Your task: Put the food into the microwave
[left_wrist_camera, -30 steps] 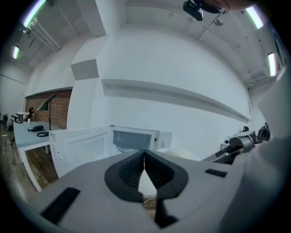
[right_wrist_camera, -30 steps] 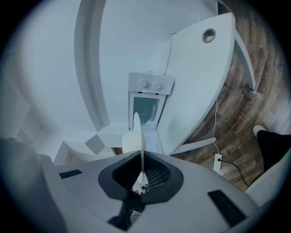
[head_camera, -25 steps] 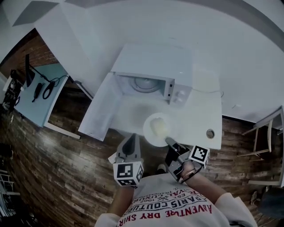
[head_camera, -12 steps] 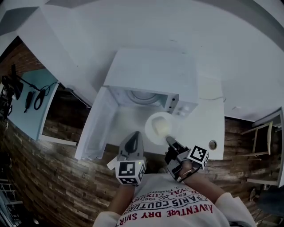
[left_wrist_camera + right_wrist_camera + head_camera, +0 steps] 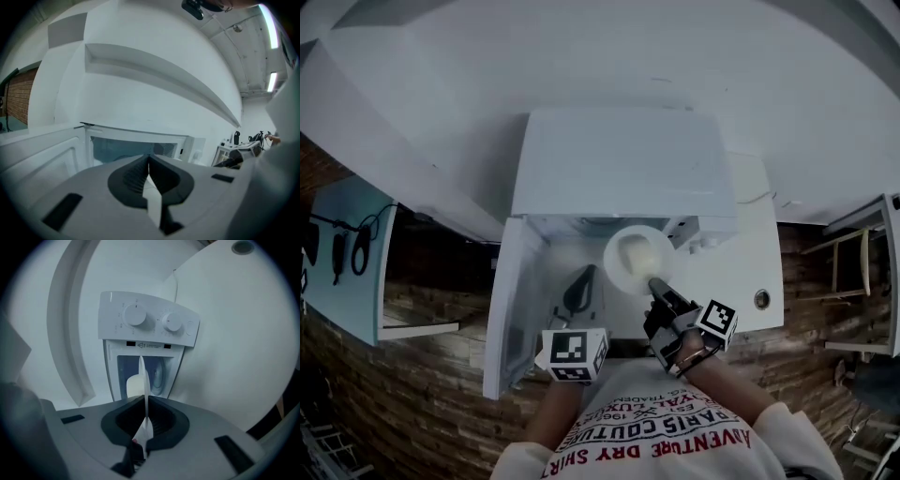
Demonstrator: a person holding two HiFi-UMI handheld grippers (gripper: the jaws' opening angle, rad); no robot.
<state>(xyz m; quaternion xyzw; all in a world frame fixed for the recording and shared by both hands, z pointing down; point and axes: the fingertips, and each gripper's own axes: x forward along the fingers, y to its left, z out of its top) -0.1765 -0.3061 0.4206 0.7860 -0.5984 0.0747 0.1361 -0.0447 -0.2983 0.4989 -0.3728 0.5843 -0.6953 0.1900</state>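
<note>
A white plate (image 5: 636, 253) with a pale lump of food (image 5: 639, 251) hangs at the mouth of the white microwave (image 5: 619, 159). My right gripper (image 5: 657, 287) is shut on the plate's near rim. In the right gripper view the plate (image 5: 142, 376) stands edge-on between the jaws of my right gripper (image 5: 144, 401), with the food (image 5: 133, 386) to its left and the open cavity behind. My left gripper (image 5: 581, 281) hovers left of the plate, in front of the cavity, shut and holding nothing. Its closed jaws (image 5: 149, 165) point at the cavity (image 5: 122, 151).
The microwave door (image 5: 508, 309) stands swung open to the left. Its control panel with two knobs (image 5: 136, 315) is at the cavity's right side. The microwave stands on a white counter (image 5: 750, 272). A teal desk with cables (image 5: 347, 262) lies far left.
Both grippers have moved forward toward the microwave. The plate has travelled from above the counter's front to the cavity's opening, still held by the right gripper.
</note>
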